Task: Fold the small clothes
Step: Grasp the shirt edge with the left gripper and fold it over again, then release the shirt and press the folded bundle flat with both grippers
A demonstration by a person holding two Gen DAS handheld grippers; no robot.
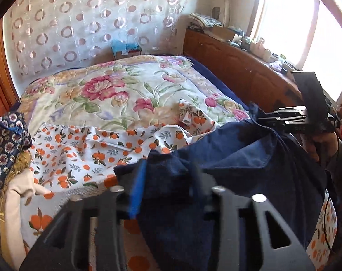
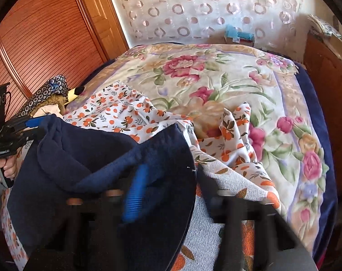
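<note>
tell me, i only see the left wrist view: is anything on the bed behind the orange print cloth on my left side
Observer: Yes. A wooden louvred door stands beside the bed, outside your view.
Operator: does the right tongs really have the navy garment
Observer: Yes. The right tongs are shut on the navy garment, with the blue pad pressed into the fabric.
Operator: where do my left tongs sit from there
Observer: The left tongs pinch the garment's far left edge, in front of the dark patterned cloth.
</note>
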